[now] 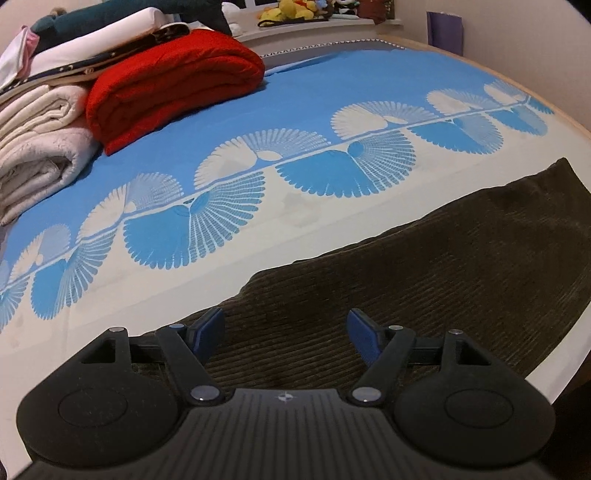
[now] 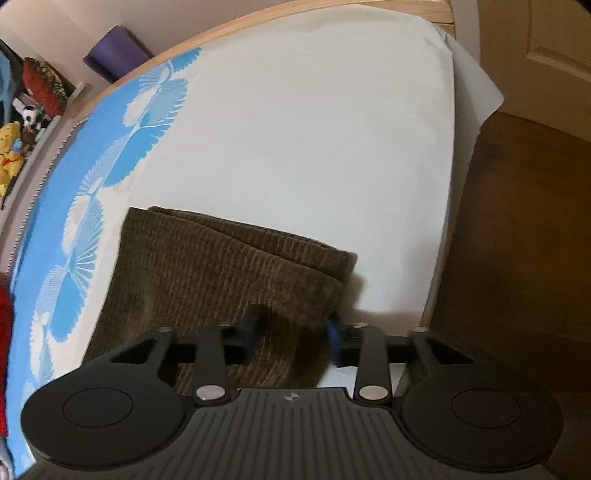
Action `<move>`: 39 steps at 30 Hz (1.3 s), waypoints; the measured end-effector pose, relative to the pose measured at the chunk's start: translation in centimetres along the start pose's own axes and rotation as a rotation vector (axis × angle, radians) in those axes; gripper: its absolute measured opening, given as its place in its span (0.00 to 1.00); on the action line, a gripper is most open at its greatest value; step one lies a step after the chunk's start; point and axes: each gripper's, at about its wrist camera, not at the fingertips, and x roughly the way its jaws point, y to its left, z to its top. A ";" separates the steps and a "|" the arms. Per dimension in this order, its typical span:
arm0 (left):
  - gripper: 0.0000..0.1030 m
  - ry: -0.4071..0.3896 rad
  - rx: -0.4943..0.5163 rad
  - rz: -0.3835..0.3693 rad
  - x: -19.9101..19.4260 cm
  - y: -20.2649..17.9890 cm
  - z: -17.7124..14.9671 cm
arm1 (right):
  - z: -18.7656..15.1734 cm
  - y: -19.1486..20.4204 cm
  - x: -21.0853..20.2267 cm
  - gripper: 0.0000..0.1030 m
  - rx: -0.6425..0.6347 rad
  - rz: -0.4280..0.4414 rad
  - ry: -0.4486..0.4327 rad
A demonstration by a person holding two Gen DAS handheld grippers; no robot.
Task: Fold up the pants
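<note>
Dark olive-brown corduroy pants (image 1: 424, 266) lie flat on the bed's white and blue sheet (image 1: 258, 110). My left gripper (image 1: 286, 334) is open and empty, its blue pads just above the corduroy near its left end. In the right wrist view the pants (image 2: 207, 273) end in doubled leg hems. My right gripper (image 2: 293, 334) is open, its fingers straddling a lifted bump of the fabric near the pants' right edge; the view is slightly blurred.
A red folded blanket (image 1: 173, 85) and a stack of white and cream bedding (image 1: 40, 147) sit at the bed's far left. Plush toys (image 1: 288, 9) line a shelf behind. The bed's right edge (image 2: 447, 206) drops to brown floor (image 2: 517, 240).
</note>
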 end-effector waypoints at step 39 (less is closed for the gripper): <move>0.77 0.086 -0.371 0.063 -1.7 13.1 -2.8 | -44.8 23.1 -16.3 0.48 -1.767 0.831 0.232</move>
